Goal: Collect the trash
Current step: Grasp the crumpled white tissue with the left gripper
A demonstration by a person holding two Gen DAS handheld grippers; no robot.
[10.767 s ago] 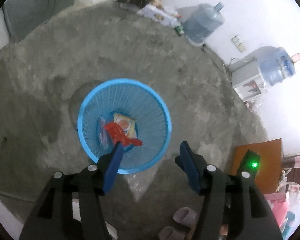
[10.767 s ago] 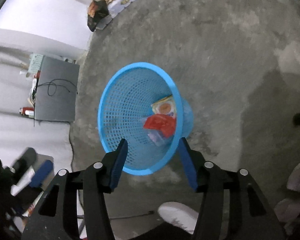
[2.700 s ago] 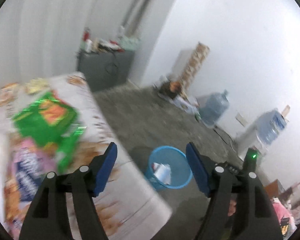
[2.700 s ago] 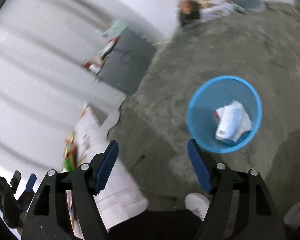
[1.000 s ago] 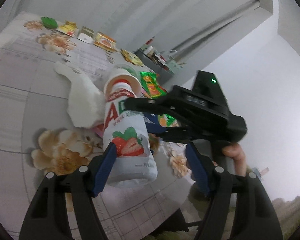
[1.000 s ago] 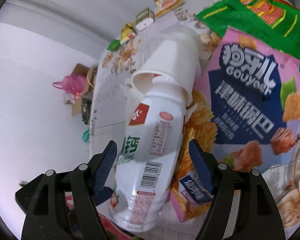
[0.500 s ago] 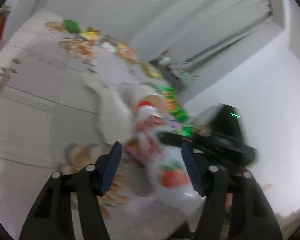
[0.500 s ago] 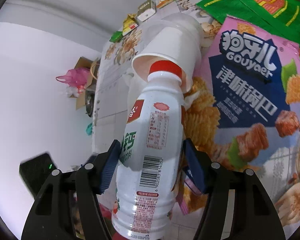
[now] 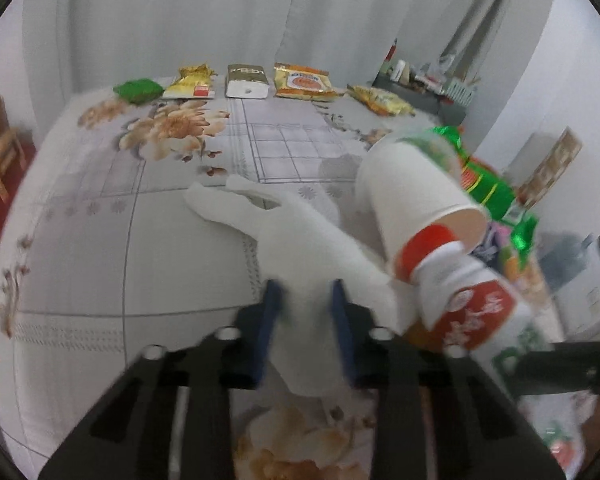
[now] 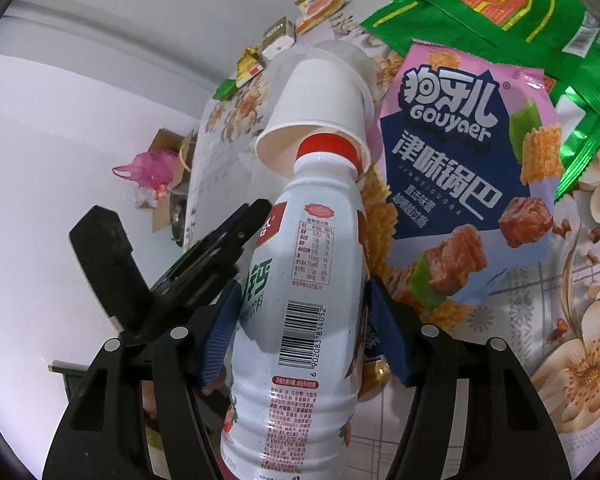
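Observation:
A crumpled white tissue [image 9: 300, 248] lies on the flower-patterned tablecloth [image 9: 100, 240]. My left gripper [image 9: 305, 320] points down at it, and its jaws are closing, with the near end of the tissue pinched between the blue pads. A white drink bottle [image 10: 300, 300] with a red cap sits between the pads of my right gripper [image 10: 304, 332], which is shut on its body. The bottle's neck pokes into the mouth of a tipped white paper cup [image 10: 320, 108]. In the left wrist view, bottle [image 9: 472, 312] and cup [image 9: 412, 200] show at the right.
A pink snack bag [image 10: 460, 160] and a green foil bag [image 10: 500, 12] lie beside the bottle. Several small packets [image 9: 244, 80] line the table's far edge by the curtain. A dark cabinet [image 9: 432, 96] stands beyond the table, and a pink plastic bag [image 10: 148, 168] lies on the floor.
My left gripper swung off the bottle over to the tissue, and its jaws narrowed around it. The right gripper's jaws closed onto the bottle, which now sits straighter between them.

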